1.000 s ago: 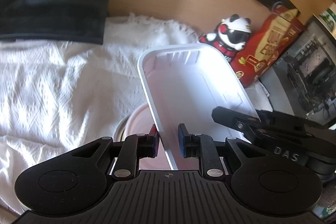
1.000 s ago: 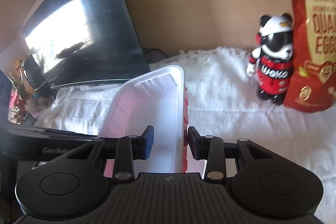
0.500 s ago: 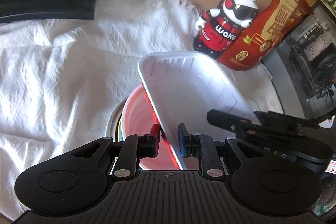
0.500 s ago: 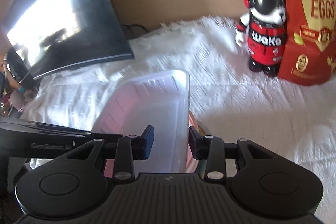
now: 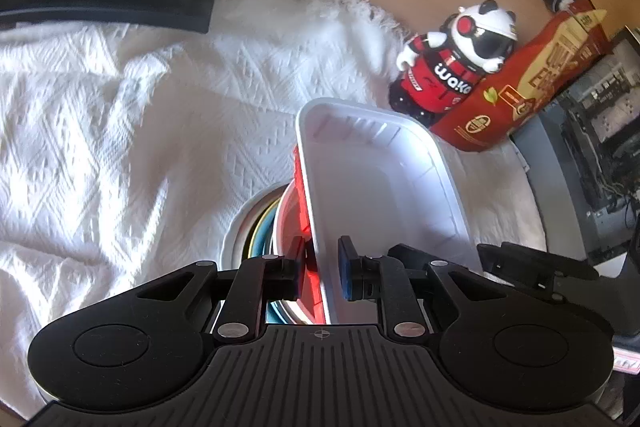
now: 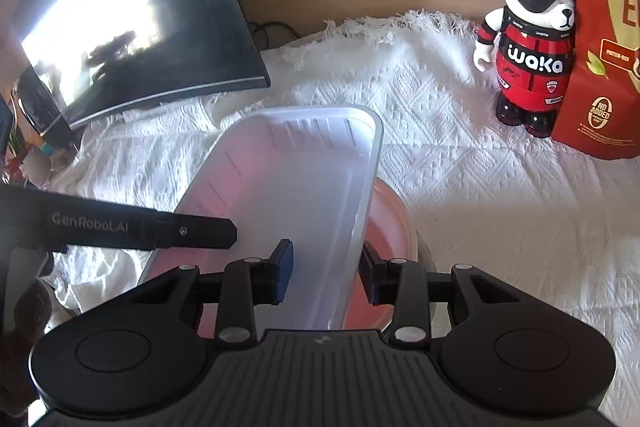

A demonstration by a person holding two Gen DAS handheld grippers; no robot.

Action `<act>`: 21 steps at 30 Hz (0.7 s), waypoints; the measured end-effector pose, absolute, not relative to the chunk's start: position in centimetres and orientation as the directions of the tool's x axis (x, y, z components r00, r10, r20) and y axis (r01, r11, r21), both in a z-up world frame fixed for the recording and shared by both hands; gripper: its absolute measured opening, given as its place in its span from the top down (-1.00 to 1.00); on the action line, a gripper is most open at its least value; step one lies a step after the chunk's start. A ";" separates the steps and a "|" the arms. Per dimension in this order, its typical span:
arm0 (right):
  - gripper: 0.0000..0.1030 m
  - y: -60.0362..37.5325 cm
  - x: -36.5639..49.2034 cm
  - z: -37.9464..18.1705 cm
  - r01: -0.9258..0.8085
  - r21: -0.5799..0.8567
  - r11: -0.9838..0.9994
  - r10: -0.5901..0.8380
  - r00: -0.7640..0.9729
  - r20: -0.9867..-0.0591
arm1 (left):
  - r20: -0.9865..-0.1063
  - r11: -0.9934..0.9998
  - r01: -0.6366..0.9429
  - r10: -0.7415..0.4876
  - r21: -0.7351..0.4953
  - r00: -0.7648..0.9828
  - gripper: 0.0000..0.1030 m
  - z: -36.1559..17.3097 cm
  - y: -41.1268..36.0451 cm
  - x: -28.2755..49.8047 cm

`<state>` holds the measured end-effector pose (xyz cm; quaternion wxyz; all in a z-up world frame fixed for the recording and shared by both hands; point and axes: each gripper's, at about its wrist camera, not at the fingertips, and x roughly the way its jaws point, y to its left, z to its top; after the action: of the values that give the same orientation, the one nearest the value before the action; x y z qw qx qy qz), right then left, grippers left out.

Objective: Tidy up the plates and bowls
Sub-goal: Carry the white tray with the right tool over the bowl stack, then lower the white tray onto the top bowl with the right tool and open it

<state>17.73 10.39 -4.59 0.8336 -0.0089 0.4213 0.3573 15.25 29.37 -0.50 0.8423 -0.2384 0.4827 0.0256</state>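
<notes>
A white rectangular tray [image 5: 380, 187] with a red underside hangs tilted over a stack of dishes. My left gripper [image 5: 321, 269] is shut on its left wall, the jaws still closing a little. My right gripper [image 6: 325, 273] is shut on the right wall of the same tray [image 6: 296, 179], one pad inside and one outside. Under the tray sits a red bowl [image 5: 286, 223] on blue and yellow dishes, with a white plate [image 5: 236, 231] at the bottom. The red bowl [image 6: 390, 219] also shows in the right wrist view. I cannot tell whether the tray touches the bowl.
A white woven cloth [image 5: 120, 147] covers the table. A panda figure [image 6: 528, 39] and a red quail-egg pouch [image 6: 604, 47] stand at the back right. A dark monitor [image 6: 132, 19] stands at the back left. A grey computer case [image 5: 600, 127] is at the far right.
Both grippers have sunk with the tray toward the stack of dishes. The red bowl and the dishes under it now show more fully beneath the tray.
</notes>
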 end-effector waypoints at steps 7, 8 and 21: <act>0.29 10.1 17.7 -4.7 -0.597 0.276 0.753 0.580 0.405 -0.707 | -0.831 0.882 -0.275 -0.199 -0.383 0.520 0.64 -1.0 28.9 15.8; 0.29 10.1 17.7 -4.6 -0.597 0.278 0.752 0.582 0.405 -0.705 | -0.829 0.879 -0.275 -0.203 -0.388 0.522 0.64 -0.9 28.9 15.8; 0.29 9.6 16.7 -3.5 -0.619 0.284 0.733 0.611 0.414 -0.675 | -0.814 0.865 -0.288 -0.206 -0.411 0.542 0.64 0.8 29.7 14.8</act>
<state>16.73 9.64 -3.47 0.8407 -0.0048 0.3993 0.3657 14.76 29.67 0.77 0.8393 -0.2586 0.4777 0.0243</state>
